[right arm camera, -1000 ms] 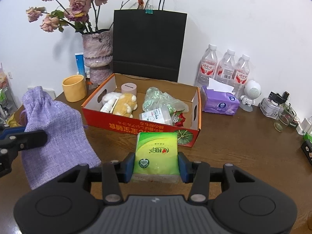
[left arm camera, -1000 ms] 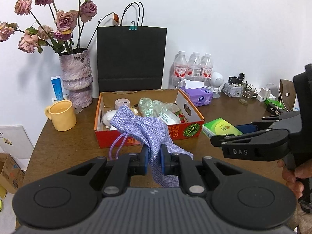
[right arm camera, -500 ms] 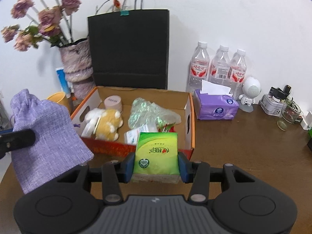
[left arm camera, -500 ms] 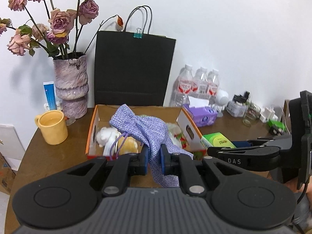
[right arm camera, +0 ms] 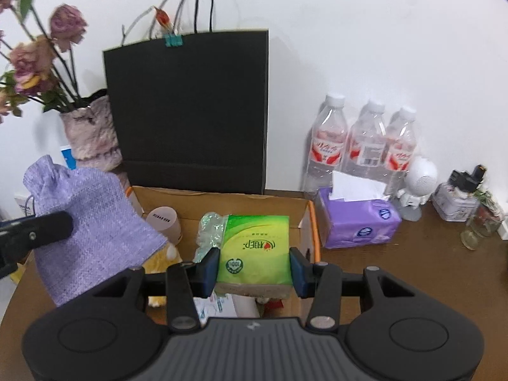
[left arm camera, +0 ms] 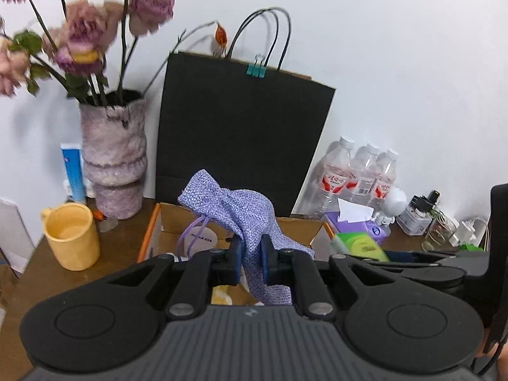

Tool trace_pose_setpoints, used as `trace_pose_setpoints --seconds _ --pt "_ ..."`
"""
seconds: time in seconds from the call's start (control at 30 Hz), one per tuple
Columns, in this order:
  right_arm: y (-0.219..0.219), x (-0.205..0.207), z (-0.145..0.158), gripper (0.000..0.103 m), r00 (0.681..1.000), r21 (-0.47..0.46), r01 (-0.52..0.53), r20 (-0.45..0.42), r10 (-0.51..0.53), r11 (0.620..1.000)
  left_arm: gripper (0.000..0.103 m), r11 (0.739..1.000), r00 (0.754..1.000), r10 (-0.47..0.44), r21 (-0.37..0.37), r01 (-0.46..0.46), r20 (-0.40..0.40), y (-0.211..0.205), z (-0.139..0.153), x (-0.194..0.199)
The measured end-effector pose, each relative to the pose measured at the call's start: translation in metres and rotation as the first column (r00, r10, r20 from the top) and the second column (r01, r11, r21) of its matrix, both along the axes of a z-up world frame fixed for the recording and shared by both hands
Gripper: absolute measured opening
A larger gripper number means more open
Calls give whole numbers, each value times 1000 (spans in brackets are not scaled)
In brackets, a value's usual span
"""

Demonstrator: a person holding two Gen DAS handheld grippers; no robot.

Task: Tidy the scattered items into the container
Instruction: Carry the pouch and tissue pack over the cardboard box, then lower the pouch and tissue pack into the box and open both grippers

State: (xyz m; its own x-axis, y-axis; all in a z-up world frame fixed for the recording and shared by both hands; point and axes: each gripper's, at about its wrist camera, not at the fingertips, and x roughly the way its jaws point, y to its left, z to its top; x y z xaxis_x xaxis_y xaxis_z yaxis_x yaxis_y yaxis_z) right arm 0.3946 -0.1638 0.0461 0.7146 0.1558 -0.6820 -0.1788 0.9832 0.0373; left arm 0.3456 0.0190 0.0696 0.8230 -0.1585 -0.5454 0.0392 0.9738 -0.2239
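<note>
My left gripper (left arm camera: 251, 260) is shut on a purple woven drawstring pouch (left arm camera: 244, 212) and holds it over the left half of the open cardboard box (left arm camera: 152, 231). The pouch also shows in the right wrist view (right arm camera: 92, 228). My right gripper (right arm camera: 254, 268) is shut on a green tissue pack (right arm camera: 255, 250) and holds it over the right half of the box (right arm camera: 312, 222). In the box lie a pink round tin (right arm camera: 163, 222), a clear plastic bag (right arm camera: 208, 231) and a yellow plush toy (right arm camera: 158, 263).
A black paper bag (right arm camera: 190, 111) stands behind the box. A vase of dried roses (left arm camera: 112, 155) and a yellow mug (left arm camera: 71, 236) stand at the left. A purple tissue box (right arm camera: 358, 219), three water bottles (right arm camera: 363, 143), a white figure (right arm camera: 419, 184) and glassware are at the right.
Both grippers have moved forward from in front of the box to above it, each still holding its item. The box now lies mostly under the grippers.
</note>
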Motion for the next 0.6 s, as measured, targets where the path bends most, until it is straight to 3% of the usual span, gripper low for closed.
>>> trace_pose_setpoints --seconds 0.2,0.6 --pt "3 41 -36 44 1000 3 11 -26 -11 1000 12 997 997 9 -82 -16 -79 7 -36 55" --pt "13 103 -109 45 996 -55 -11 -87 6 998 12 998 982 -47 -61 36 -182 -1 -117 123"
